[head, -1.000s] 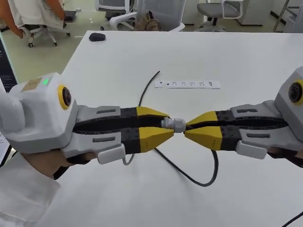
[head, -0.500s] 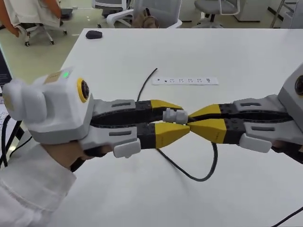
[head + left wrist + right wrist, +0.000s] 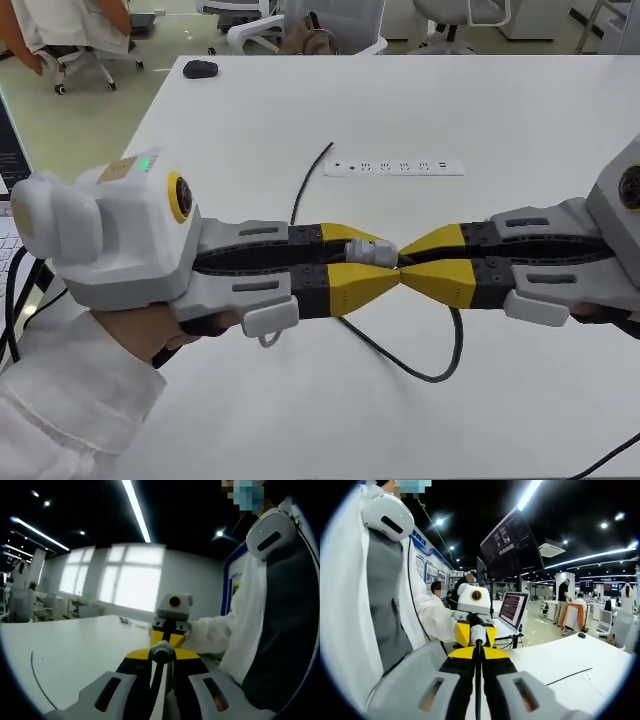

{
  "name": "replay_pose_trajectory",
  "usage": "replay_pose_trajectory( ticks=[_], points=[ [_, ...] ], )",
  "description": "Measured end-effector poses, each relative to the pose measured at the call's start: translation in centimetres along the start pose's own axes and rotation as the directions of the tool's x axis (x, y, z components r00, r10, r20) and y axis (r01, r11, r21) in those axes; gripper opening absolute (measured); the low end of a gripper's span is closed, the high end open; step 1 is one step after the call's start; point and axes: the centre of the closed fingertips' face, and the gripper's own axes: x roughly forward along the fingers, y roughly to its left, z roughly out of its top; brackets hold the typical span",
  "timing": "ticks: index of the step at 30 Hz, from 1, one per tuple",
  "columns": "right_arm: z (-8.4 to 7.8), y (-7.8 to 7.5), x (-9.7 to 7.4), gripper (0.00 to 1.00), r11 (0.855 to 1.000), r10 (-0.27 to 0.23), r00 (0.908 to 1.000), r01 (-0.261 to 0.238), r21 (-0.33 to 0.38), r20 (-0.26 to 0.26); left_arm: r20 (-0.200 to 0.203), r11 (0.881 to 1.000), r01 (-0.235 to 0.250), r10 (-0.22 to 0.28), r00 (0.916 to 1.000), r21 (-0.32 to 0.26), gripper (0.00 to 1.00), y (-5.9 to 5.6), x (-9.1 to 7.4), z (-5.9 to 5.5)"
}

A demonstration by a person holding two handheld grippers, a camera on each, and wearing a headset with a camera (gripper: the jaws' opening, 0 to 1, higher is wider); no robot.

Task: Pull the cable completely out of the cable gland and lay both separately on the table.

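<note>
Above the white table my two grippers meet tip to tip. The left gripper comes in from the left, its yellow jaws shut on the grey cable gland. The right gripper faces it, shut on the black cable right at the gland's mouth. The cable loops down onto the table below the jaws, and its far end runs up toward the power strip. The gland sits at the jaw tips in the left gripper view. The cable runs between the shut jaws in the right gripper view, with the gland just beyond.
A white power strip lies beyond the grippers. A black mouse rests at the far left corner. Another black cable crosses the near right corner. Office chairs stand past the far edge. A laptop stands on a neighbouring desk.
The left gripper has rolled and shifted slightly right, still tip to tip with the right gripper. The gland stays in its jaws. The head camera has moved a little.
</note>
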Motion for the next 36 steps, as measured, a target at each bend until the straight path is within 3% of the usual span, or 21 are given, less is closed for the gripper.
replay_pose_trajectory(
  ticks=[6,10,14,18,25,31,36],
  points=[
    [-0.8,0.1,0.2,0.02,0.999,-0.001,0.999,-0.001,-0.044,-0.045,0.007,1.0,-0.019,0.019,0.9998,-0.01,0.17,0.1,-0.1,-0.4],
    [-1.6,0.0,0.0,0.02,0.994,-0.008,0.9962,-0.002,-0.112,-0.087,0.013,1.0,-0.029,0.028,0.9995,0.001,0.17,0.1,-0.2,-0.7],
    [-2.5,-0.7,-0.7,0.02,0.989,-0.034,0.9915,0.015,-0.148,-0.125,0.052,0.999,-0.048,0.049,0.9975,-0.02,0.17,0.5,-0.8,-0.3],
    [-4.6,-1.1,-1.5,0.02,0.98,-0.044,0.9731,-0.002,-0.197,-0.226,0.04,0.998,-0.054,0.055,0.9977,-0.017,0.17,0.5,-0.9,-0.6],
    [-7.6,-1.5,-2.5,0.02,0.975,-0.058,0.9371,-0.02,-0.22,-0.344,0.042,0.998,-0.058,0.06,0.9973,-0.03,0.17,0.5,-1.1,-0.9],
    [-9.6,-2.1,-3.3,0.02,0.978,-0.078,0.9166,-0.007,-0.21,-0.392,0.035,0.998,-0.057,0.059,0.9977,-0.036,0.17,0.4,-1.1,-1.1],
    [-10.1,-2.4,-3.7,0.02,0.979,-0.09,0.9126,0.008,-0.203,-0.399,0.03,0.998,-0.055,0.056,0.998,-0.036,0.17,0.4,-1.1,-1.1]
  ],
)
